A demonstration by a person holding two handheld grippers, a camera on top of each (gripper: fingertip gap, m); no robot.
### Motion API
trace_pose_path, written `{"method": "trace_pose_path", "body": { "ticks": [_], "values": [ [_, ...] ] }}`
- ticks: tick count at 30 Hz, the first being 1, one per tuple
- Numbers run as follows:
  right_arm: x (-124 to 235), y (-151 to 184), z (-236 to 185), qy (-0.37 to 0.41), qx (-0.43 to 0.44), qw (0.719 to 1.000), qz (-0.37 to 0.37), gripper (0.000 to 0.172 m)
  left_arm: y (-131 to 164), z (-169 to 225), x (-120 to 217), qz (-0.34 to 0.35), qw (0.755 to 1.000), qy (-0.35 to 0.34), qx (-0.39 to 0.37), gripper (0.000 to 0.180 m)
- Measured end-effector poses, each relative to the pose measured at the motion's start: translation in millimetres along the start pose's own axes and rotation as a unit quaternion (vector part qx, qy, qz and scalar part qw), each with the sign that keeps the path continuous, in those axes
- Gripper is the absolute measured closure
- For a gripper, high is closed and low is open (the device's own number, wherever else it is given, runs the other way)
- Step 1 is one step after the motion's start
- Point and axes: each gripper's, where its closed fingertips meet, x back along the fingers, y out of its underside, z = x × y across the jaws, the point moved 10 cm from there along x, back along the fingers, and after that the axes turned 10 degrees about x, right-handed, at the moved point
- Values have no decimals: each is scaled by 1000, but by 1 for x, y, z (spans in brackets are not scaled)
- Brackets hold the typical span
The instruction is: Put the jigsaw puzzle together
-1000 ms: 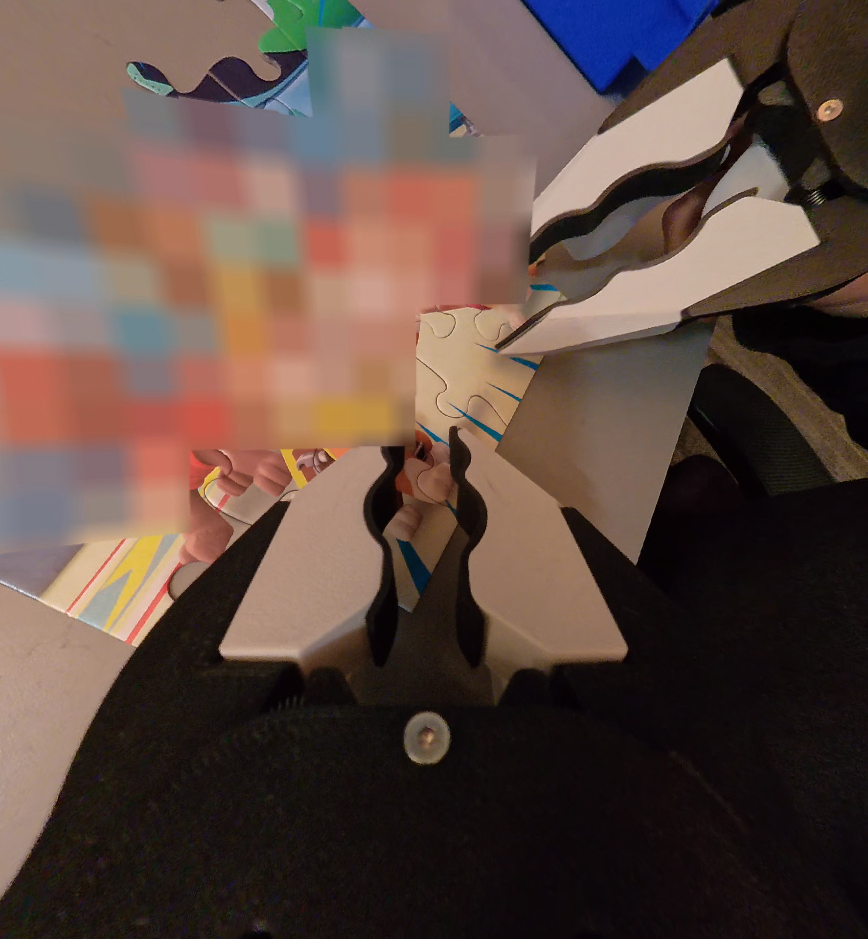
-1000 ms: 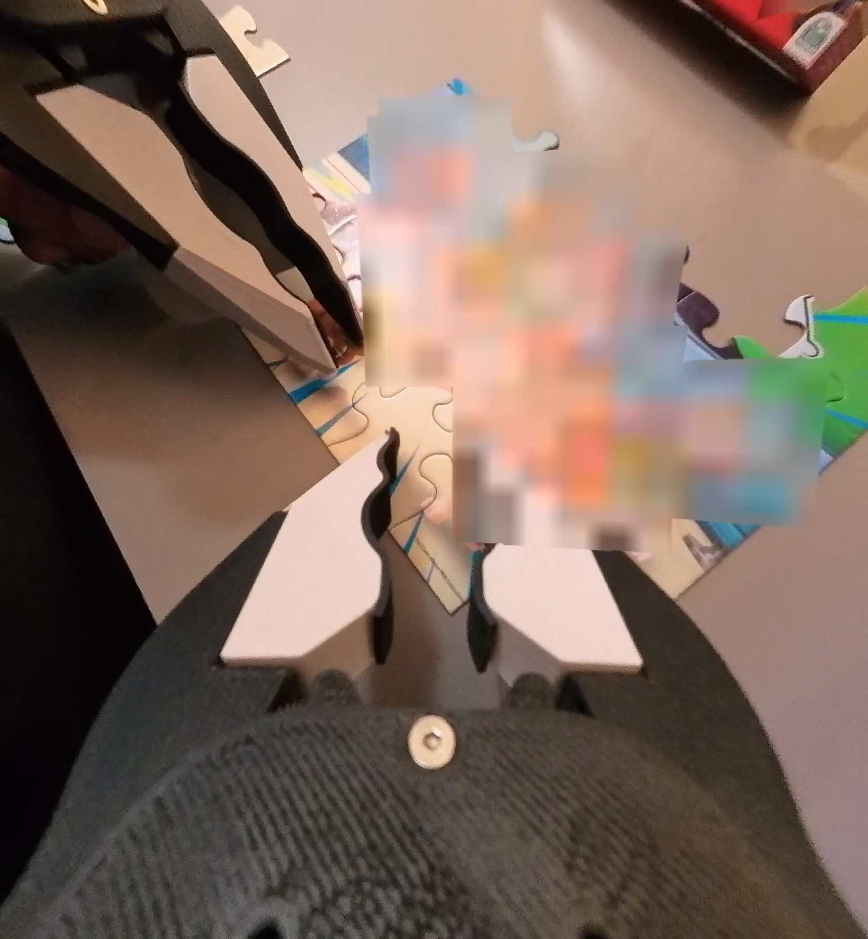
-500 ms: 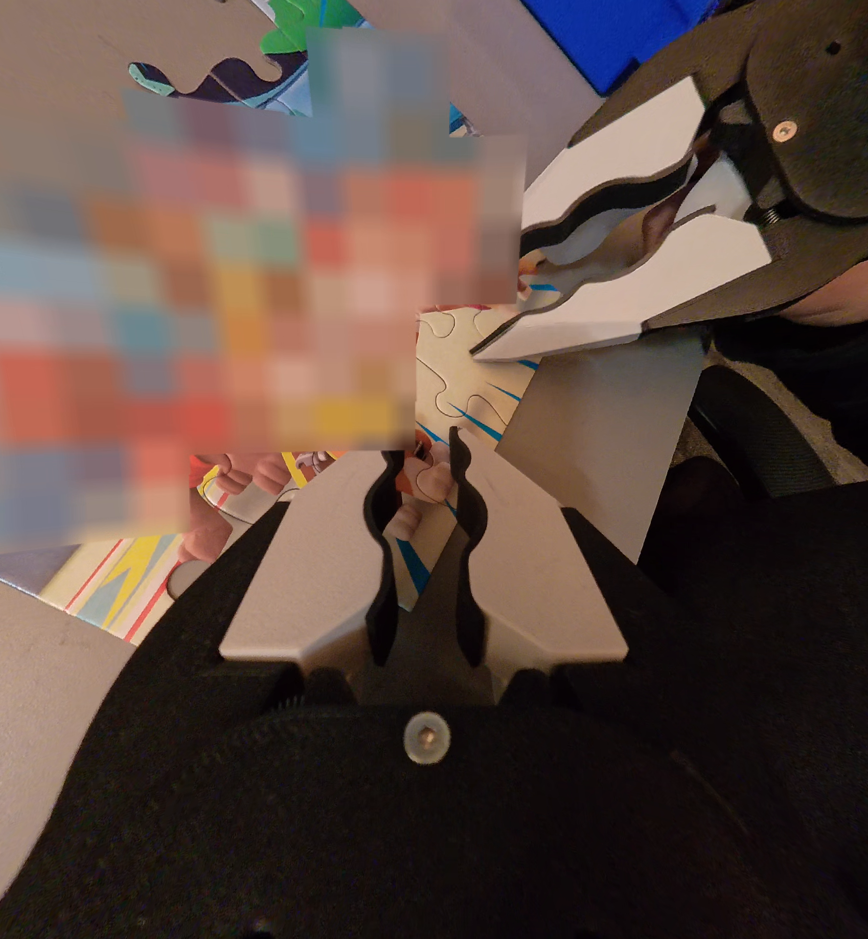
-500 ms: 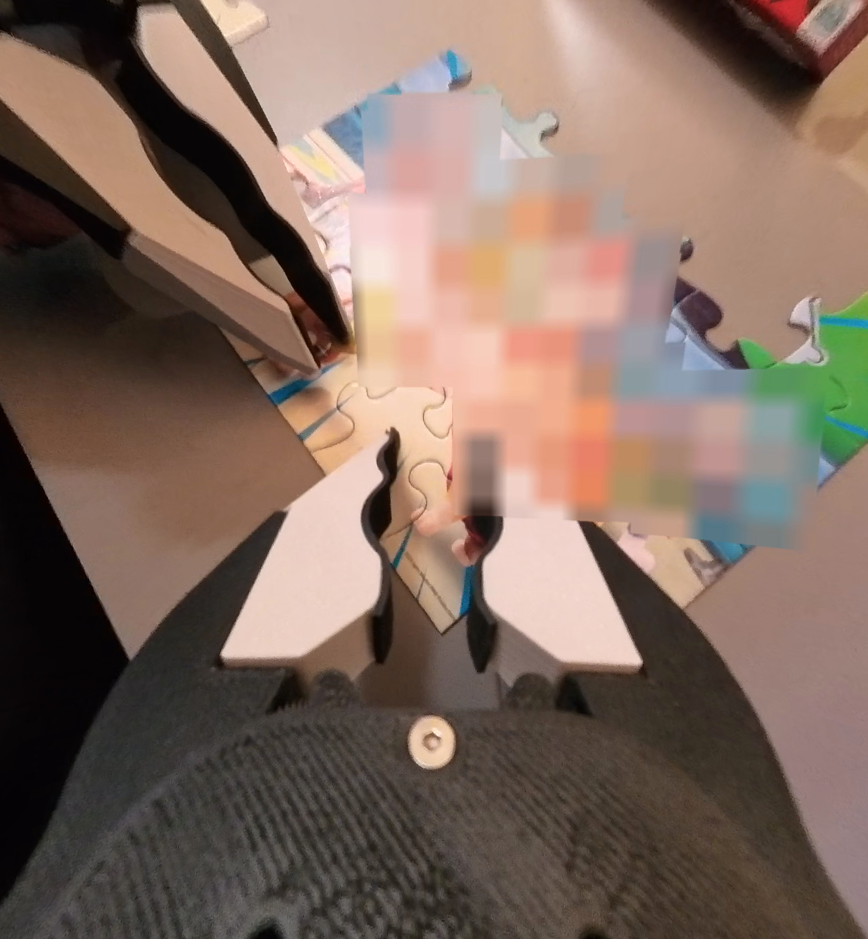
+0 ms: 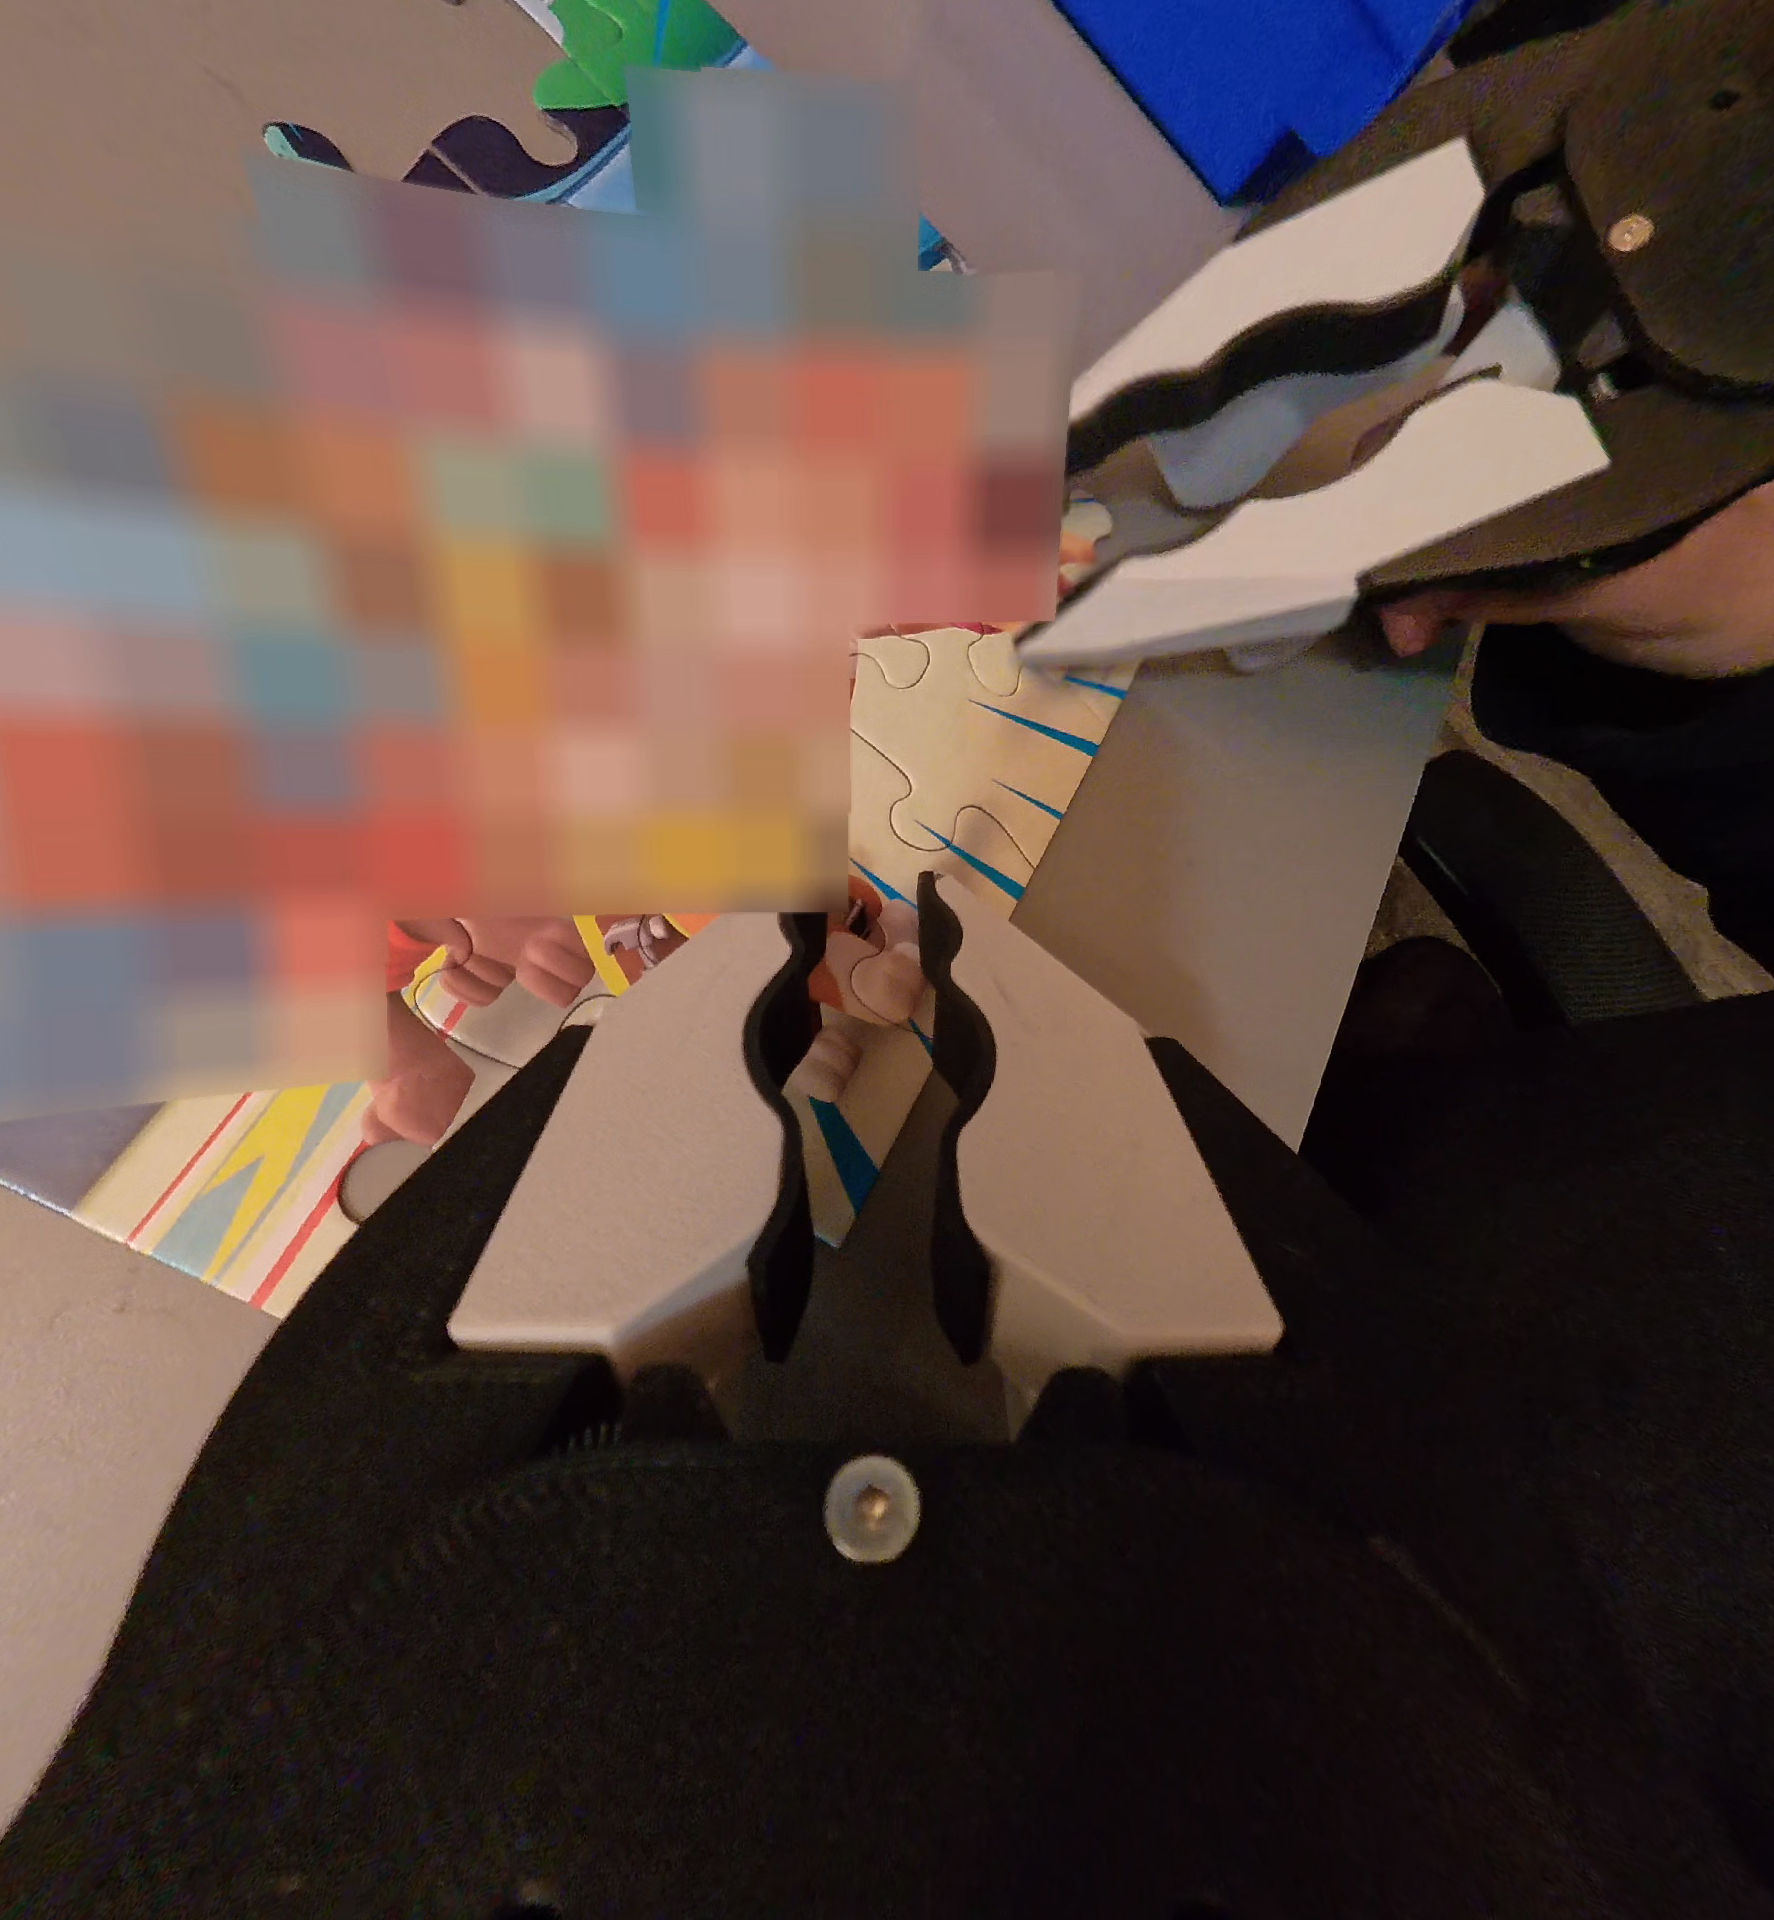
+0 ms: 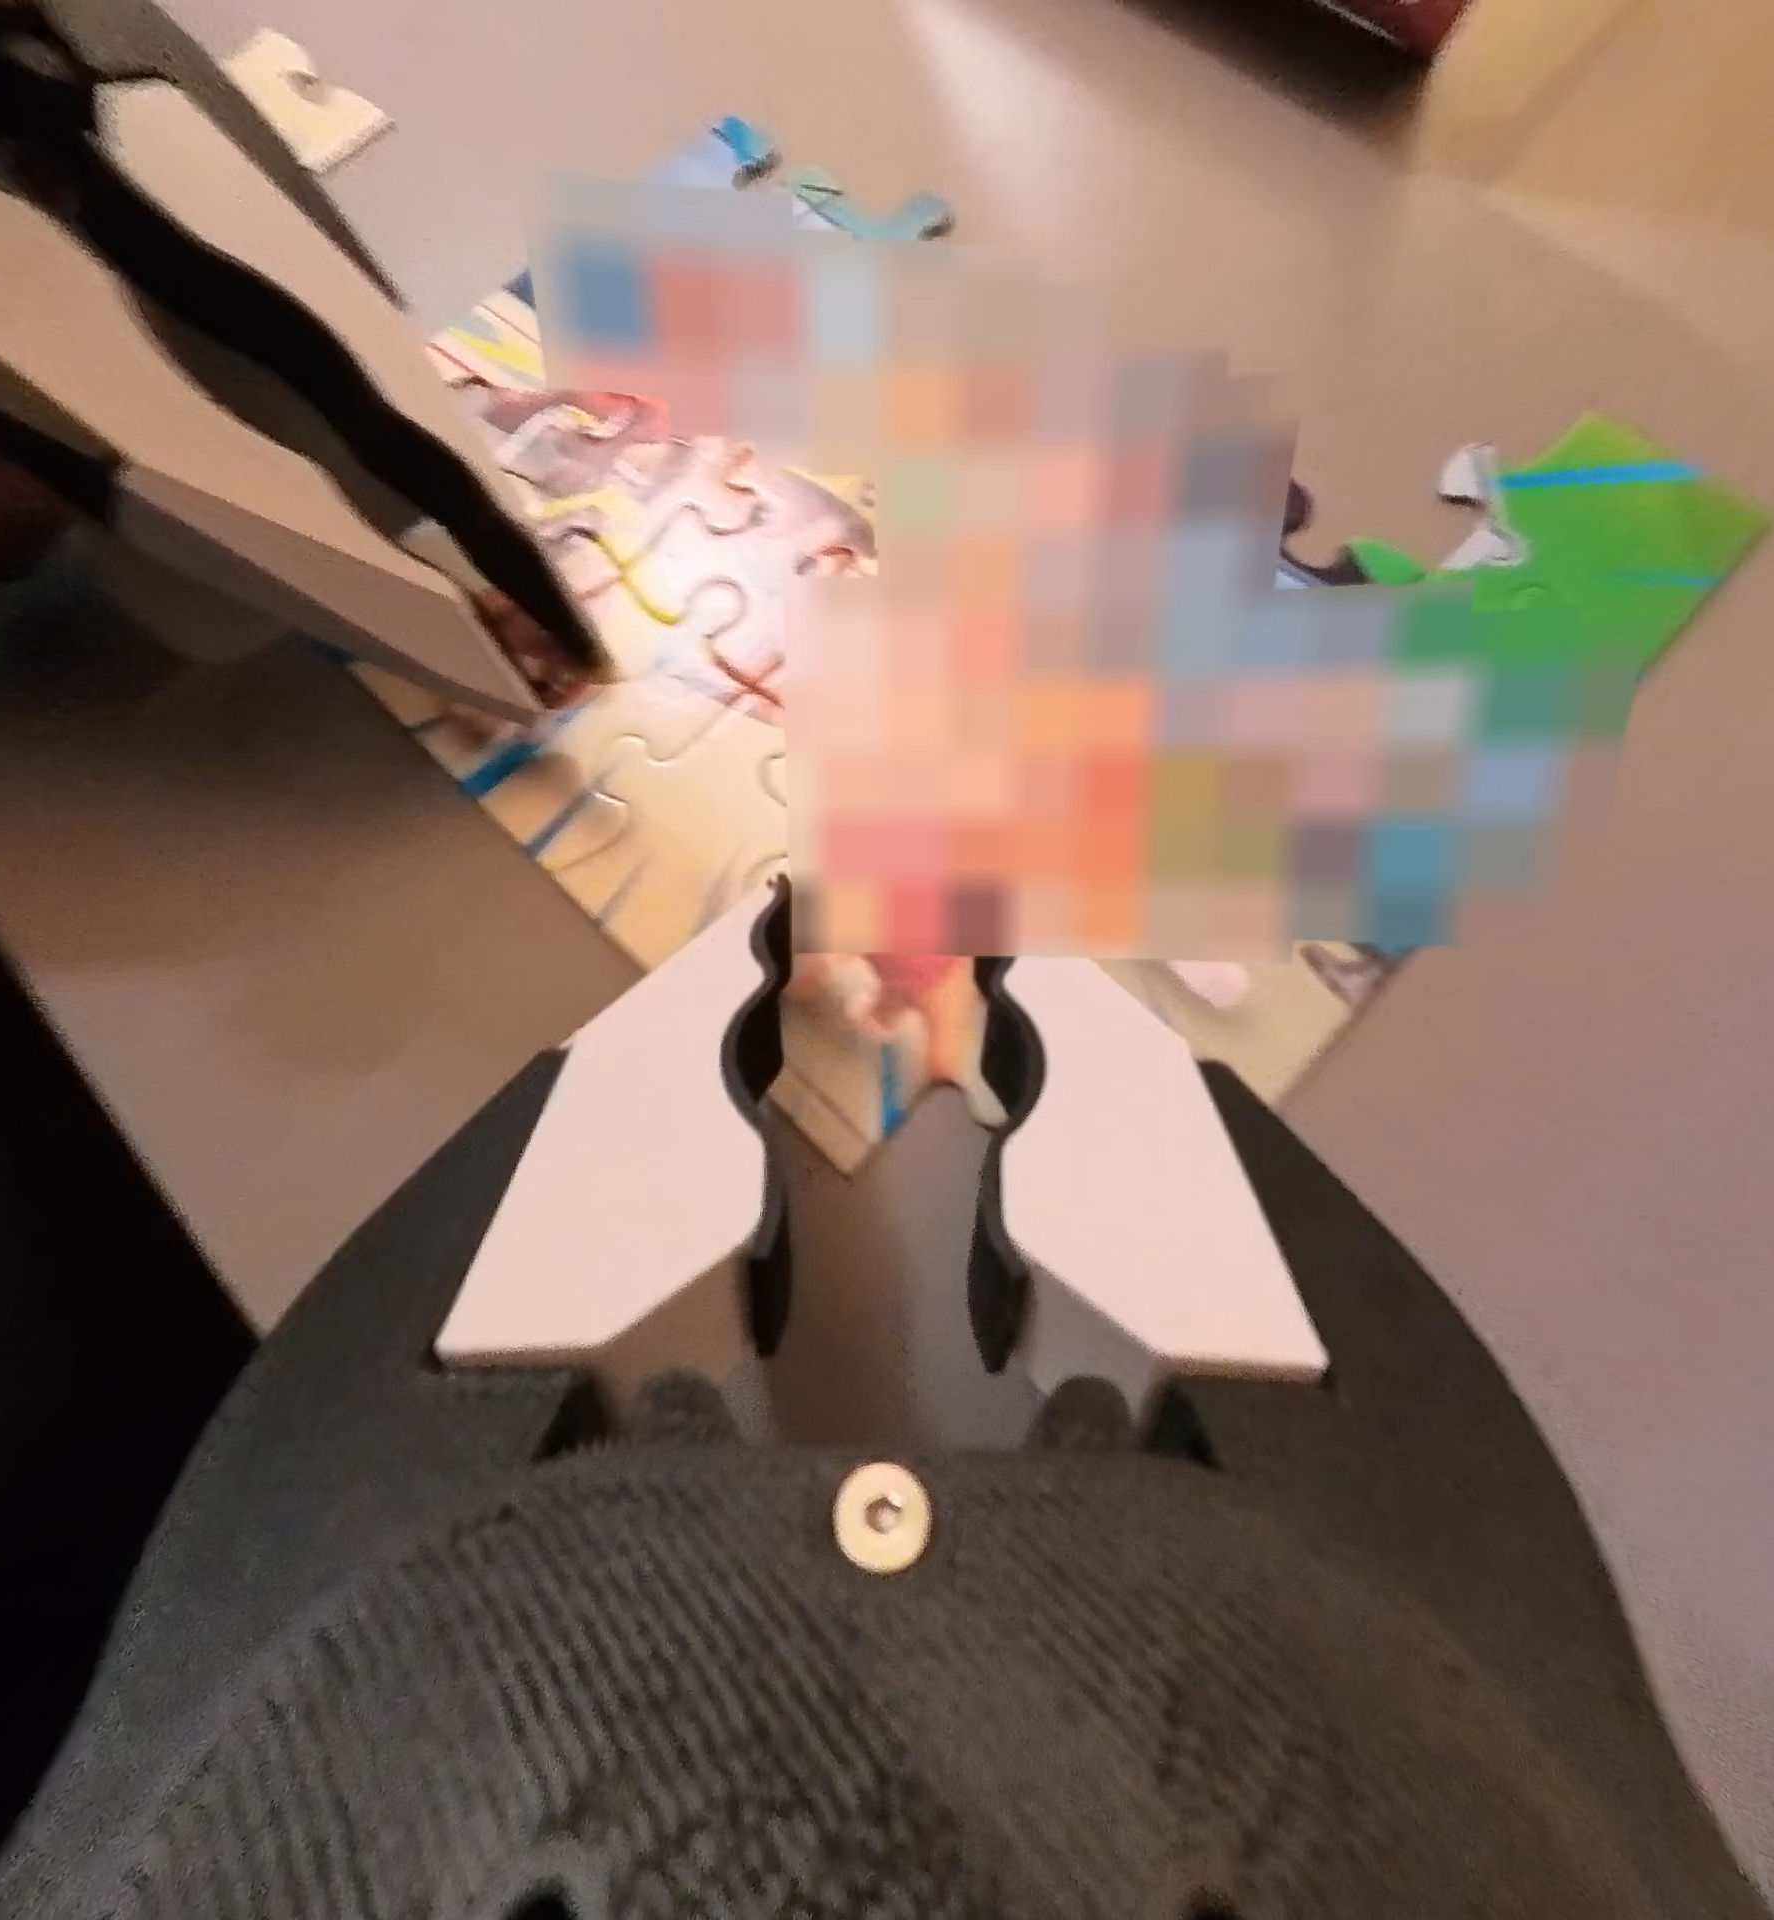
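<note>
A partly joined colourful jigsaw puzzle (image 5: 966, 748) lies on a grey table (image 5: 1226, 883); a mosaic patch covers much of it. My left gripper (image 5: 867, 914) is open and low over the puzzle's near corner, with the printed pieces showing between its fingers. In the right wrist view the left gripper (image 6: 550, 675) has its tips down on the puzzle (image 6: 675, 748) near its left edge. My right gripper (image 6: 883, 935) is open over another corner, with nothing between its pads. In the left wrist view the right gripper (image 5: 1059, 540) stands with jaws apart at the puzzle's edge.
A green puzzle section (image 6: 1589, 520) lies at the far right. A loose pale piece (image 6: 311, 104) lies on the table behind the left gripper. A blue box (image 5: 1226, 83) stands at the back. A hand (image 5: 1589, 613) holds the right gripper. The table edge and a dark chair (image 5: 1548, 914) are to the right. The tips of one gripper are about 8 cm away from the tips of the other.
My right gripper's jaws have widened and it has pulled back a little from the puzzle; its view is blurred by motion. My left gripper has stayed in place with the same opening.
</note>
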Motion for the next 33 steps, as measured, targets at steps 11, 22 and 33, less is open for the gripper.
{"method": "trace_pose_path", "body": {
  "ticks": [11,22,33],
  "values": [
    [3,7,14,53,-21,998,-1,158,0,1,0,0,1000,-6,-3,165],
    [-13,-9,-14,-6,50,999,6,161,-1,2,-1,0,1000,-6,-3,165],
    [35,23,39,121,-58,991,12,153,-18,-20,45,100,993,-52,38,165]
  ]
}}
